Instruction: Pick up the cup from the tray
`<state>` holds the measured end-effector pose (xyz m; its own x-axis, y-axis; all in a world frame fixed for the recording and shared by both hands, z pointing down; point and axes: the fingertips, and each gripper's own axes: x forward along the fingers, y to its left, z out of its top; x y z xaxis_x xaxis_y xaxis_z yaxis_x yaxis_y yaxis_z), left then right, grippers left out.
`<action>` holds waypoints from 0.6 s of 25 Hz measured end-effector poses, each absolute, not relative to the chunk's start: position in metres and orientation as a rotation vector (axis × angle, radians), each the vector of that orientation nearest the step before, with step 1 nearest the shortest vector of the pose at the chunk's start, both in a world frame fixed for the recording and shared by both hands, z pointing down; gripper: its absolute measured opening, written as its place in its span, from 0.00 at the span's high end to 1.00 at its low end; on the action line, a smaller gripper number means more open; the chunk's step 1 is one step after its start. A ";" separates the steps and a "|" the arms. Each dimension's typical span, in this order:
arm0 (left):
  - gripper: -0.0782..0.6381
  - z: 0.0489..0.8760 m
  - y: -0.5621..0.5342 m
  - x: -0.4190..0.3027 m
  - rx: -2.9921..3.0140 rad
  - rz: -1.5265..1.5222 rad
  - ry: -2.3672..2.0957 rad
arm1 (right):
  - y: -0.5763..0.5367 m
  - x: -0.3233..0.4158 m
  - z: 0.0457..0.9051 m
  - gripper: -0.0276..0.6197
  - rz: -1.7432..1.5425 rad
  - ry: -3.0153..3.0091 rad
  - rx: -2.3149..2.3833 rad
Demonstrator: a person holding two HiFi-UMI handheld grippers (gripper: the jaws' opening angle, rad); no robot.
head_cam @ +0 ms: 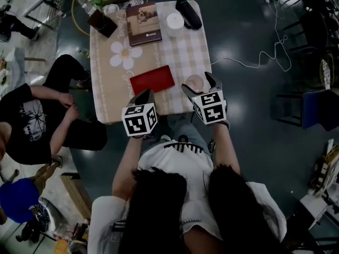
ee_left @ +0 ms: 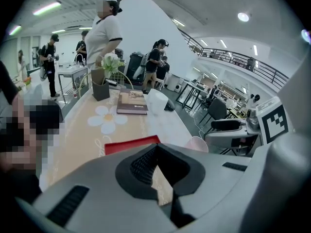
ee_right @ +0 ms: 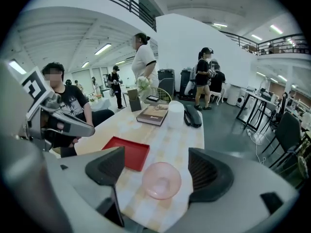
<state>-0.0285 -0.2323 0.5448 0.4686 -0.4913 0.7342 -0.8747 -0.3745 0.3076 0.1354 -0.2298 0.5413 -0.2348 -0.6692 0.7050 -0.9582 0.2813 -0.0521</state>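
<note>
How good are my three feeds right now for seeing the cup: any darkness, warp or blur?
Head view: dim and underexposed, with glare on the floor, but the pink cup stands out. Right gripper view: well lit, fisheye-bent at the edges, cup sharp between the open jaws of the right gripper. Left gripper view: same fisheye; the left gripper fills the foreground, hiding most of the cup.

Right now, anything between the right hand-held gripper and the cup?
Nothing visible. The right hand-held gripper is open, and the cup stands on the table straight ahead, lined up with the gap between the jaws, with no object in front of it. The tray lies left of the cup, off that line.
</note>
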 end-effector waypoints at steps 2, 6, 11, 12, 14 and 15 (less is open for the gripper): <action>0.88 0.538 -0.233 -0.027 2.040 0.687 -1.132 | -0.230 0.129 0.535 0.35 0.682 -2.019 1.460; 0.88 0.526 -0.234 -0.025 2.067 0.644 -1.134 | -0.226 0.103 0.526 0.35 0.800 -2.132 1.418; 0.88 0.512 -0.232 -0.025 2.092 0.604 -1.139 | -0.222 0.083 0.519 0.63 0.751 -2.163 1.388; 0.88 0.511 -0.230 -0.025 2.096 0.601 -1.138 | -0.221 0.083 0.517 0.71 0.741 -2.162 1.404; 0.88 0.509 -0.228 -0.025 2.103 0.599 -1.137 | -0.221 0.080 0.514 0.75 0.739 -2.172 1.412; 0.88 0.508 -0.228 -0.026 2.106 0.599 -1.140 | -0.221 0.078 0.514 0.76 0.744 -2.177 1.412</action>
<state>-0.0259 -0.2281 0.5082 0.5153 -0.5507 0.6566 -0.8531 -0.4022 0.3322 0.0781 -0.2215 0.5137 -0.3828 -0.6853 0.6195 -0.9211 0.3344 -0.1993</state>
